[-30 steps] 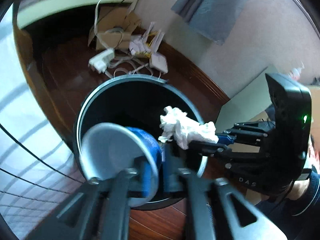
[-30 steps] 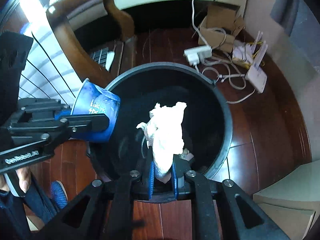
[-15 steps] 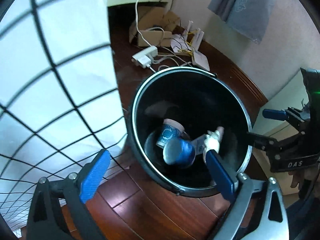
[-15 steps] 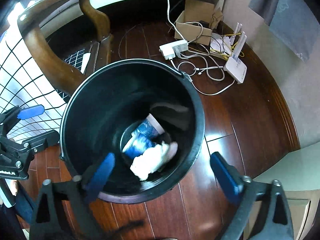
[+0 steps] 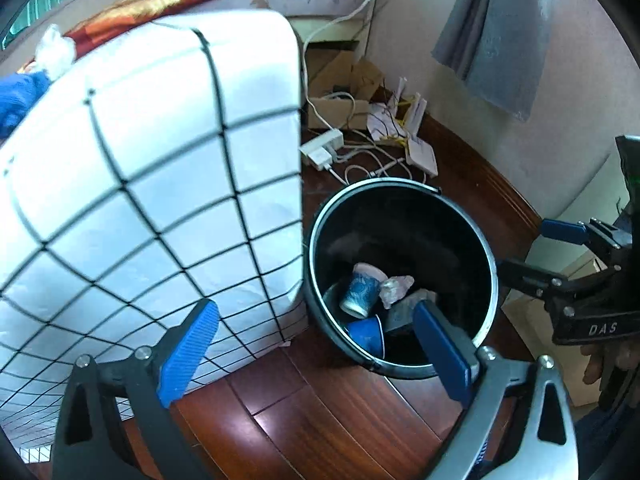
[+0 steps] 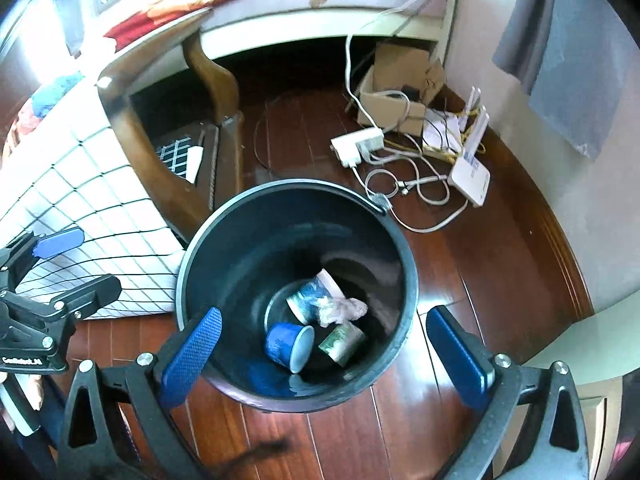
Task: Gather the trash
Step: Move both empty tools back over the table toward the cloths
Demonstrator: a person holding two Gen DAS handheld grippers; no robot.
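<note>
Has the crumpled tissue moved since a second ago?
Yes. The tissue dropped from the right tongs at the bin rim to its bottom, beside the cups.

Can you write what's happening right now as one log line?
left hand-held gripper: open, empty | right hand-held gripper: opening, empty | cups, tissue: in bucket

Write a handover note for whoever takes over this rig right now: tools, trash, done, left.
Left tool: open, empty, beside the black bucket.
Right tool: opening, nothing between its jaws, above the bucket.
In the bucket: blue paper cup, patterned paper cup, green-printed cup, crumpled tissue.
Done: that trash is binned.
Left: a white wad lies on the bed; it may be trash.
</note>
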